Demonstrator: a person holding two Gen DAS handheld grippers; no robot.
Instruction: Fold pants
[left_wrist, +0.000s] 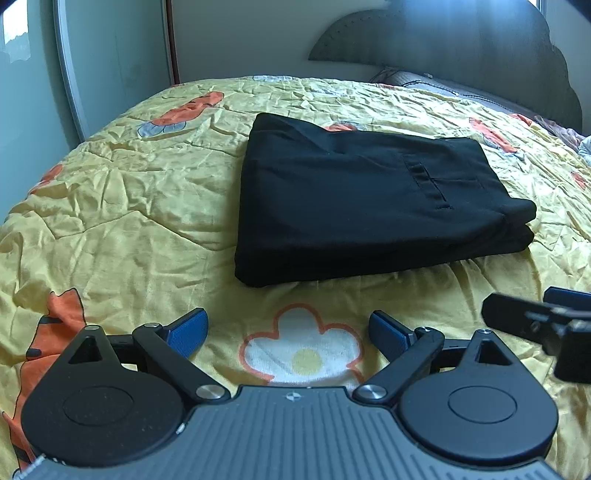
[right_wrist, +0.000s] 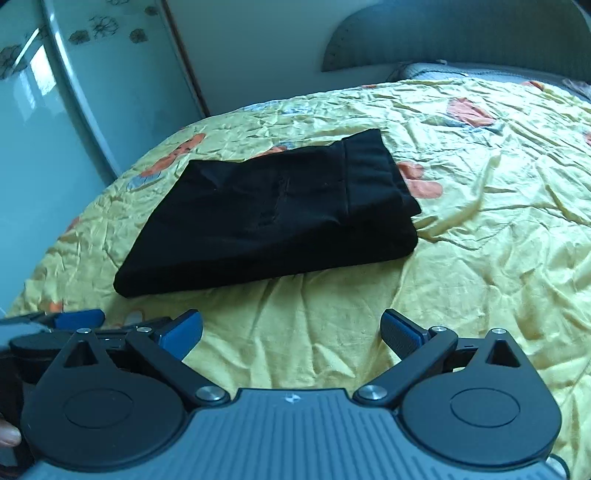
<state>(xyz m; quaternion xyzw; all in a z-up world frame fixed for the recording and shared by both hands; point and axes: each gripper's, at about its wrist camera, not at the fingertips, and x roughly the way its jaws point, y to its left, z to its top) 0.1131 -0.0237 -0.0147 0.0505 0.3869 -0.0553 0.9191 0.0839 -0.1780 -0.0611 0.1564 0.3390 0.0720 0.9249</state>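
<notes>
Black pants (left_wrist: 354, 199) folded on yellow bedspread (left_wrist: 122, 206) — left gripper (left_wrist: 288, 332), right gripper (right_wrist: 291, 332) fingers wide, empty.

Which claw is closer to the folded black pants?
Hard to call; about equal. The left claw and right claw both hang open, short of the pants, touching nothing.

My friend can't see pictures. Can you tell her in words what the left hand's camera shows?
Black pants, folded into a neat thick rectangle, lie on a wrinkled yellow bedspread with orange and white flowers. In front, the left gripper is open and holds nothing, and part of the right gripper pokes in at the right edge.
</notes>
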